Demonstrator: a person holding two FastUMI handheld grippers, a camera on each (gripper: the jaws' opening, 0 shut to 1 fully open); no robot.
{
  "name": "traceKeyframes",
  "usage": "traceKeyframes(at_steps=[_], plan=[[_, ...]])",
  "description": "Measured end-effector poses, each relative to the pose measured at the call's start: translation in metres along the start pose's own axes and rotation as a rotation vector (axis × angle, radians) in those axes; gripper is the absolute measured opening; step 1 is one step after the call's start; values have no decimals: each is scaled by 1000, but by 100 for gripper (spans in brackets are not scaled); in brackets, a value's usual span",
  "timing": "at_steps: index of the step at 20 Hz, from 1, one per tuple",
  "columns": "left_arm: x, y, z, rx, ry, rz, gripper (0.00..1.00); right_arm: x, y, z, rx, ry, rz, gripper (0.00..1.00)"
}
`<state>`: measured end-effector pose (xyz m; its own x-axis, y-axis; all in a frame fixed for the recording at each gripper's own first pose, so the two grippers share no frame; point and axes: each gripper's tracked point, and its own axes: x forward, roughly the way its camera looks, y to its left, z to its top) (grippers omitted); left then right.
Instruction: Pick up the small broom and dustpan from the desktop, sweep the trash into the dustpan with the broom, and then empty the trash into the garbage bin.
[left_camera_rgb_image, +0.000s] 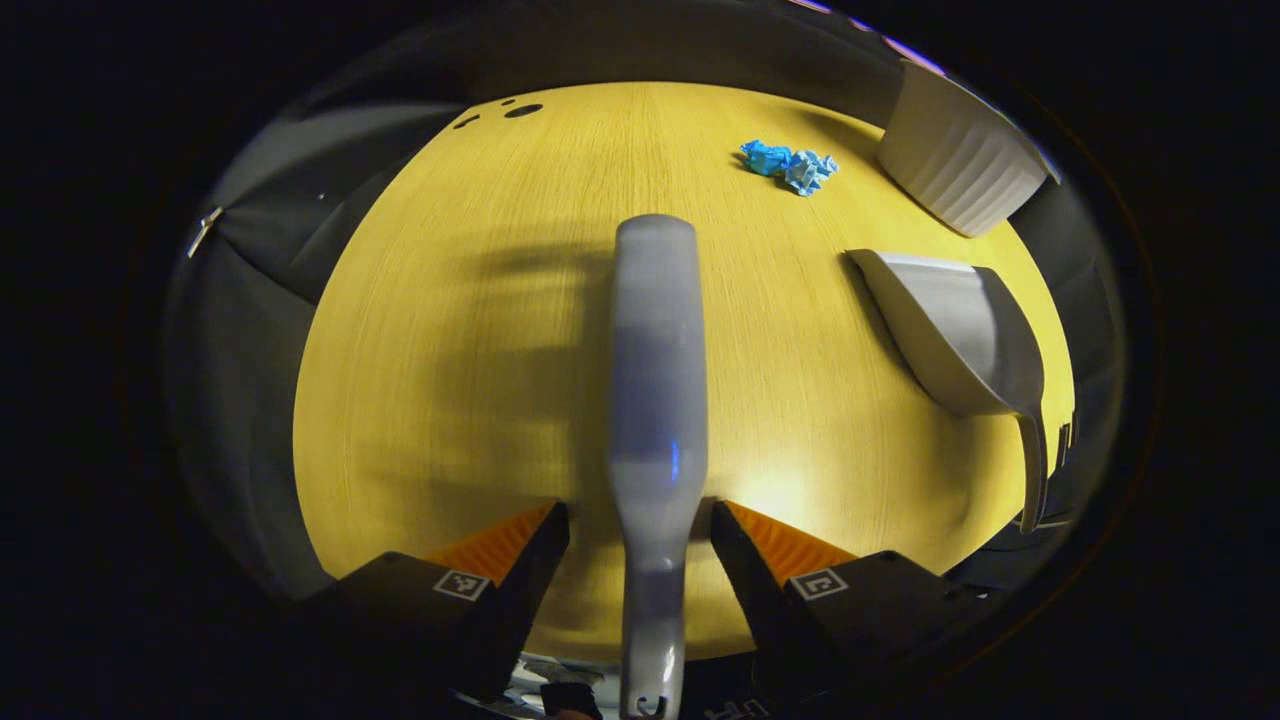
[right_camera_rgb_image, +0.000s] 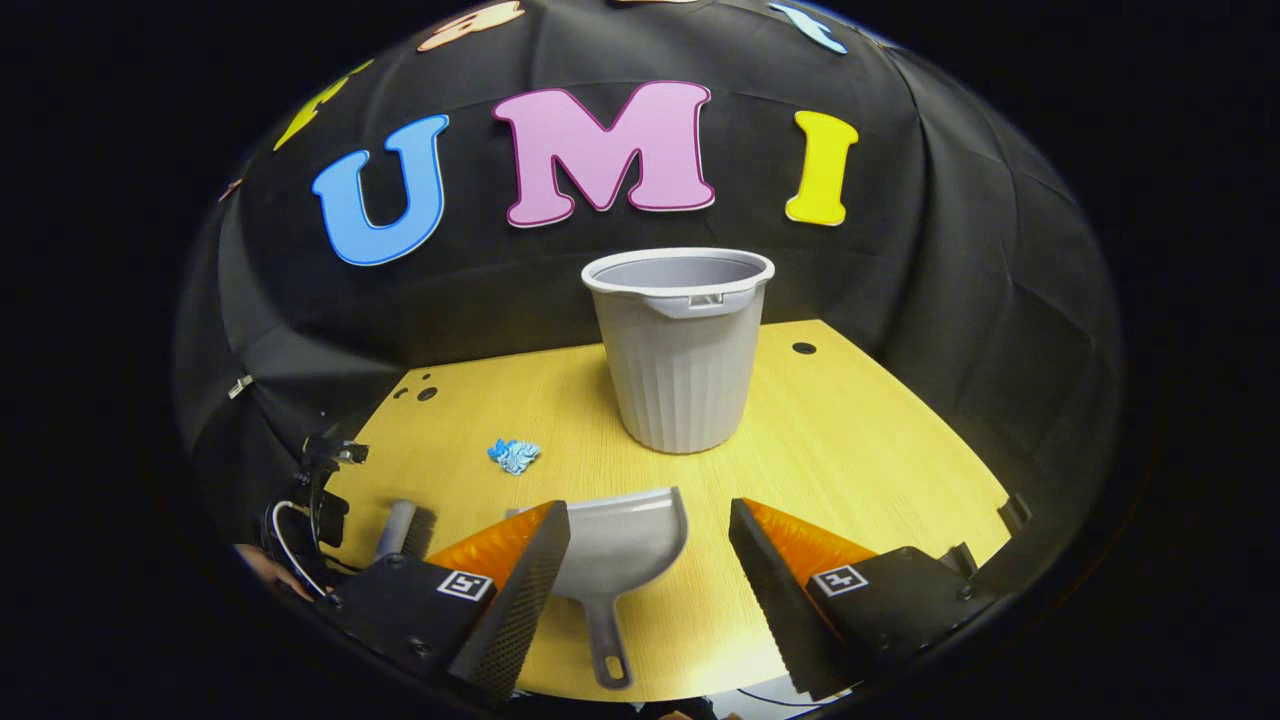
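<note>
I am holding the left tongs (left_camera_rgb_image: 640, 530) low over the surface (left_camera_rgb_image: 450, 380), looking steeply down on it. Their fingers (left_camera_rgb_image: 520, 560) are standing wide apart, one on each side of the broom (left_camera_rgb_image: 655, 400), and I can see a gap between each finger and the handle, so nothing is being gripped. The broom is lying with its long axis straight along the line of the tongs, the hanging-hole end pointing back toward me and the wider end pointing away. Ahead and to the right of these tongs the dustpan (left_camera_rgb_image: 965, 335) is lying on the surface, its handle running back toward me along the right edge. Farther ahead, the trash (left_camera_rgb_image: 790, 165) is sitting as a crumpled blue wad, with the bin (left_camera_rgb_image: 960, 160) just beyond it to the right.

I am holding the right tongs (right_camera_rgb_image: 650, 560) more level, looking across the surface toward the booth wall. Their fingers (right_camera_rgb_image: 520, 580) are also spread wide and are not touching anything. Between them the dustpan (right_camera_rgb_image: 625, 550) is lying flat, its mouth pointing away toward the bin (right_camera_rgb_image: 680, 350) and its handle pointing back at me. The bin is standing upright straight ahead. The trash (right_camera_rgb_image: 514, 455) is lying ahead and to the left, and the broom (right_camera_rgb_image: 400, 530) is showing farther left, beside the left finger.
</note>
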<state>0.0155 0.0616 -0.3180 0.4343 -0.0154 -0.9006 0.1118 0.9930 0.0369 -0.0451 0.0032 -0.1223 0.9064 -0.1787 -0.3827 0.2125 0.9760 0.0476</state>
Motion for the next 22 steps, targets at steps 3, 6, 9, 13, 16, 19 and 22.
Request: traceKeyframes(at_steps=[3,6,9,13,16,19,22], plan=[[0,-2,0,10,25,0,76,4,4,-9,50,28,-11,99],[0,-5,2,8,54,7,57,12,9,-25,79,89,3,99],[2,-6,1,-25,69,19,30,24,12,-47,60,180,32,100],[2,-6,4,-17,32,-11,23,36,23,-83,42,343,118,99],[-4,-1,7,-91,-36,-10,21,39,26,-102,4,422,157,99],[-13,8,13,-100,-90,3,23,44,19,-118,-17,501,148,100],[-29,23,20,-97,-136,39,23,48,13,-137,-1,580,113,100]])
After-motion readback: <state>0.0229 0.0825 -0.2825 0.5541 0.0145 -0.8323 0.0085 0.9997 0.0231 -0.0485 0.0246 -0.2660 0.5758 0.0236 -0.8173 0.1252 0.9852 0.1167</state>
